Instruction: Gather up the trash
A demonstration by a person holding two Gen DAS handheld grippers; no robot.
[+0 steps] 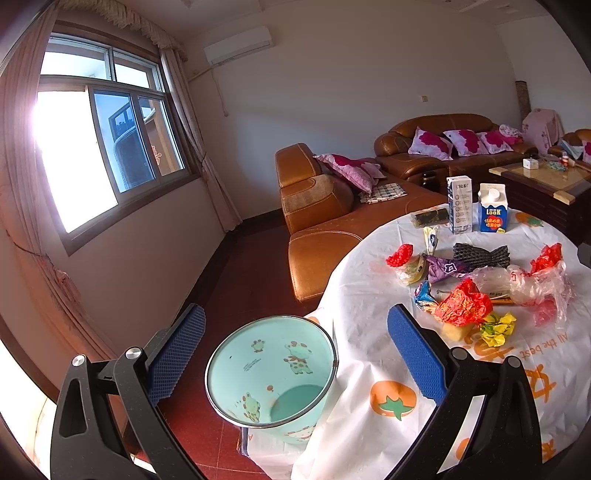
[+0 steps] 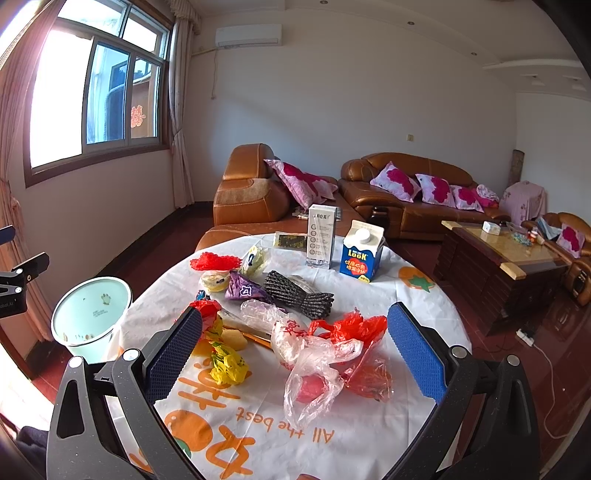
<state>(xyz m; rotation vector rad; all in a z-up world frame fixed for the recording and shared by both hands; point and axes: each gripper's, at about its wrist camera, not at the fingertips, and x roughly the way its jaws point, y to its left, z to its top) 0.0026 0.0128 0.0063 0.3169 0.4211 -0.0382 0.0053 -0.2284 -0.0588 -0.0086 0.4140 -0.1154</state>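
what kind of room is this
Most likely a home living room: brown leather sofas with pink cushions, a coffee table, and a wall air conditioner. A round table holds wrappers beside a mint bin.

Bright window (image 2: 99, 96) left, brown leather sofas (image 2: 406, 199), red floor (image 1: 236, 280), white walls.

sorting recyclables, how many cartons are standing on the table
2: a tall white carton at the table's far edge, and a shorter blue carton with a white cap just right of it. None seems hidden.

The mint-green round bin (image 1: 271, 373) has its base hidden behind the white tablecloth (image 1: 354, 417); its small print is too tiny to read.
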